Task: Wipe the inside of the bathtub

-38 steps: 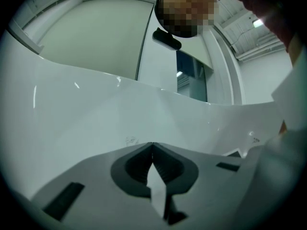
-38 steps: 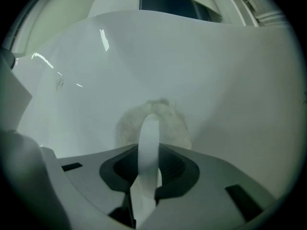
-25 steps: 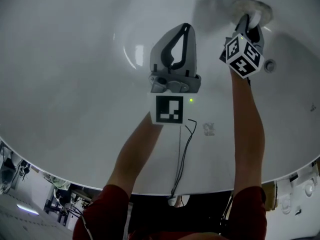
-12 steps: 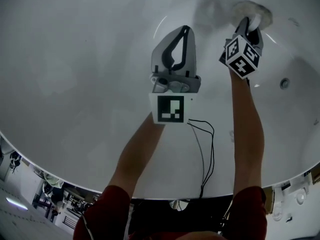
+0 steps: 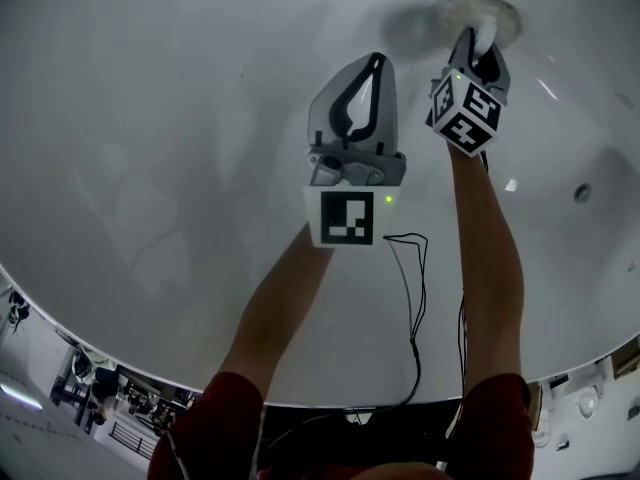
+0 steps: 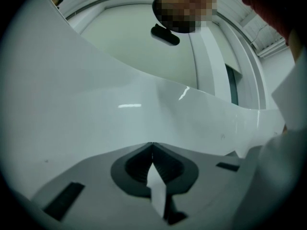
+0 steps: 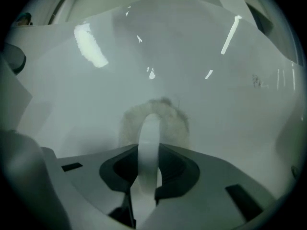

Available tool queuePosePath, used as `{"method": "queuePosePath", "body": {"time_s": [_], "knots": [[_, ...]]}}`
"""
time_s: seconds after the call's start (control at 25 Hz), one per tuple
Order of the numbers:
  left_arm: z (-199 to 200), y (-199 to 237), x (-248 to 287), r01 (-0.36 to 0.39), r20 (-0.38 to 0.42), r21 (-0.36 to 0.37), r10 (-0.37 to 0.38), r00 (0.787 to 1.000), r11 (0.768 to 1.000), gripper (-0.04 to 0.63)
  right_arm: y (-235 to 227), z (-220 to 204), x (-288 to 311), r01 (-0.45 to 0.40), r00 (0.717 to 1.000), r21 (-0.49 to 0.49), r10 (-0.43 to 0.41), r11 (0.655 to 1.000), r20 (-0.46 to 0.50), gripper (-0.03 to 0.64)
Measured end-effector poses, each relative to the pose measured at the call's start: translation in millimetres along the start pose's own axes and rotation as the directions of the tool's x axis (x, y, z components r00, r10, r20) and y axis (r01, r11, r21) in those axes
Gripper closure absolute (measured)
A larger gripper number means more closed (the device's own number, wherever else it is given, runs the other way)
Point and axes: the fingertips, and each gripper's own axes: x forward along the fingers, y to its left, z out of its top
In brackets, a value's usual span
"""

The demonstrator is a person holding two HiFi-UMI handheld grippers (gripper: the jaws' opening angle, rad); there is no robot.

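I look down into a white bathtub (image 5: 150,168). My right gripper (image 5: 482,36) is shut on the white strap of a round fluffy wiping pad (image 5: 478,13), and the pad is pressed flat against the tub's inner surface at the top right. In the right gripper view the pad (image 7: 154,118) shows just beyond the jaws, with its strap (image 7: 148,147) pinched between them. My left gripper (image 5: 371,63) hangs over the tub floor left of the right one. Its jaws are closed with nothing between them, and the left gripper view (image 6: 152,145) shows only bare tub wall ahead.
A round metal fitting (image 5: 582,193) sits on the tub wall at the right. The tub's near rim (image 5: 130,368) curves along the bottom, with the bathroom floor beyond. A thin black cable (image 5: 415,298) dangles from the left gripper.
The right gripper and pad have slid up and slightly left across the tub surface. The metal fitting has drifted to the right in view. The left gripper stays shut and roughly in place.
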Motion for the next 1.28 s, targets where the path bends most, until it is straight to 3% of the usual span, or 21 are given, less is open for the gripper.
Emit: {"method": "queuePosePath", "body": {"time_s": [0.16, 0.4, 0.52, 0.64, 0.96, 1.28], "knots": [[6.1, 75.2, -8.3, -0.038, -0.008, 0.001, 0.038, 0.999, 0.999, 0.58, 76.7, 9.3, 6.8, -0.031, 1.0, -0.016, 0.031, 0.999, 0.003, 0.525], [21.0, 78.5, -13.0, -0.1, 0.012, -0.041, 0.101, 0.995, 0.994, 0.58, 104.4, 22.3, -13.9, -0.143, 0.99, -0.079, 0.143, 0.987, -0.001, 0.525], [22.7, 118.0, -20.7, -0.084, 0.011, -0.023, 0.084, 0.996, 0.996, 0.58, 147.5, 15.5, -5.9, -0.155, 0.988, -0.089, 0.153, 0.984, -0.023, 0.525], [26.9, 115.3, -21.9, -0.067, 0.005, -0.001, 0.067, 0.998, 0.998, 0.58, 150.1, 16.0, -6.0, -0.173, 0.985, -0.084, 0.171, 0.981, -0.036, 0.525], [59.2, 29.7, -16.3, -0.006, 0.025, 0.025, 0.005, 1.0, 1.0, 0.58, 75.8, 45.1, -54.8, -0.148, 0.989, -0.011, 0.148, 0.989, 0.024, 0.525], [92.9, -128.7, 3.7, 0.115, 0.07, 0.05, -0.119, 0.99, 0.992, 0.58, -97.3, 69.3, -116.2, -0.019, 0.997, 0.058, 0.014, 0.998, 0.078, 0.525]]}}
